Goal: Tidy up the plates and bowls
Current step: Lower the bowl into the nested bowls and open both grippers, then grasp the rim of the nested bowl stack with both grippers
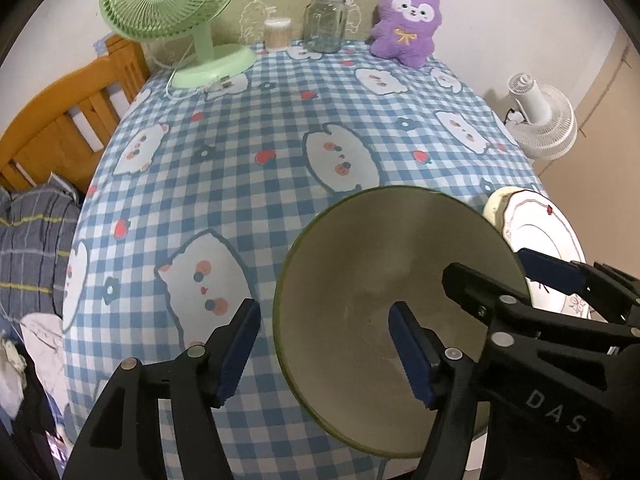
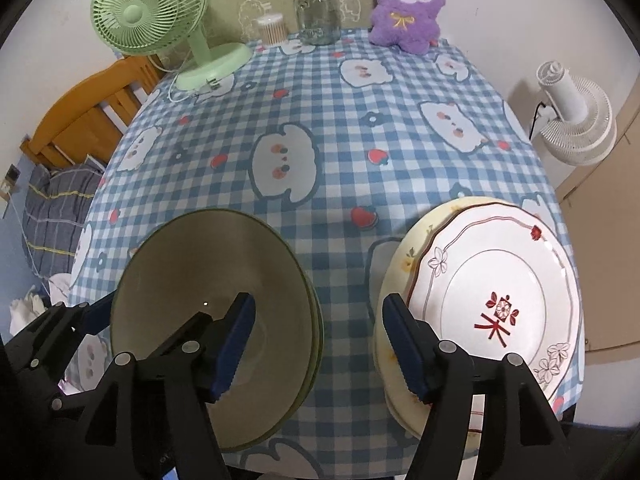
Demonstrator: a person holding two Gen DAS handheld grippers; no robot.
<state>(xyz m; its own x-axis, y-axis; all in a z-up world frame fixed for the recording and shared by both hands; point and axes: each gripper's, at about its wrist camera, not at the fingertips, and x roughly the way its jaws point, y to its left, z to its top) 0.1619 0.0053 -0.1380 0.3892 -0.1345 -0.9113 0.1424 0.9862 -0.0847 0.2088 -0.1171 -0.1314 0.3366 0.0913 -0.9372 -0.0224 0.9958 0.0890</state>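
Note:
A stack of grey-green bowls [image 2: 192, 280] sits near the table's front edge, left of a white plate with red flower marks [image 2: 496, 300] that lies on a cream plate [image 2: 400, 264]. In the left wrist view the bowls [image 1: 384, 280] fill the lower middle and the white plate [image 1: 540, 232] shows at the right. My left gripper [image 1: 324, 350] is open, its jaws either side of the bowls' near left rim. My right gripper [image 2: 318, 346] is open and empty, above the gap between bowls and plates. The right gripper also shows in the left wrist view [image 1: 560, 280].
A green desk fan [image 2: 160, 20], a small container of cotton swabs [image 2: 272, 28], a glass jar [image 2: 316, 12] and a purple plush toy [image 2: 406, 8] stand along the far edge of the checked tablecloth [image 2: 340, 120]. A white fan [image 2: 576, 120] stands off the table's right side, a wooden bed frame [image 2: 88, 108] at left.

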